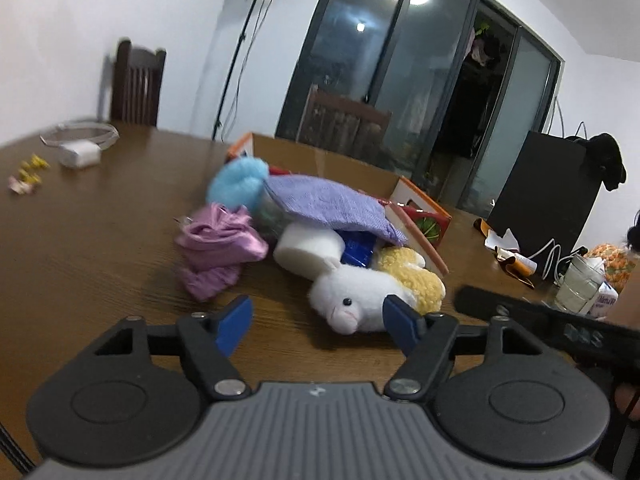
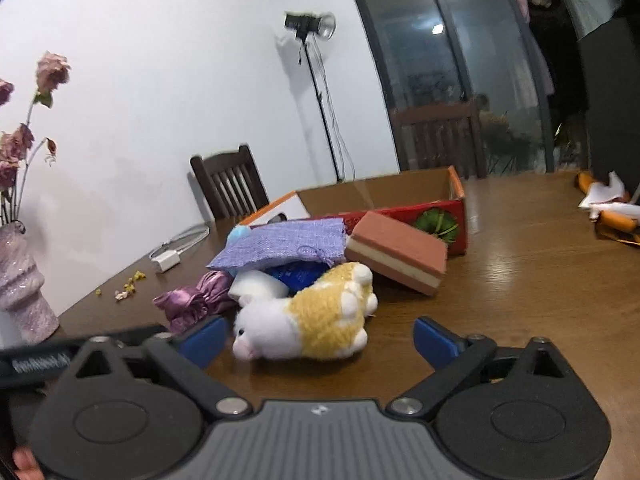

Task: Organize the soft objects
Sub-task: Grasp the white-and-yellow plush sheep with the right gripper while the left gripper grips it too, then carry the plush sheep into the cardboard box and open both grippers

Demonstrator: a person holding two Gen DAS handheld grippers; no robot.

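Note:
A heap of soft things lies on the wooden table (image 1: 100,240) in front of an open cardboard box (image 1: 328,164). Nearest is a white-and-yellow plush animal (image 1: 360,296) (image 2: 312,320) on its side. Behind it are a crumpled purple satin cloth (image 1: 218,248), a white foam piece (image 1: 308,248), a blue packet (image 1: 358,248), a lilac knitted pouch (image 1: 332,204) (image 2: 284,244), a fluffy blue ball (image 1: 238,184) and a brown-and-cream sponge block (image 2: 400,256). My left gripper (image 1: 316,320) is open just short of the plush's head. My right gripper (image 2: 319,336) is open, the plush lying just beyond its blue pads, untouched.
A pink vase with dried roses (image 2: 24,280) stands at the table's left. A white charger with cable (image 1: 80,152) and yellow crumbs (image 1: 34,168) lie far left. A glass jar (image 1: 580,284), papers and a black bag (image 1: 548,184) crowd the right. Chairs (image 2: 230,184) and a lamp stand (image 2: 320,100) are behind.

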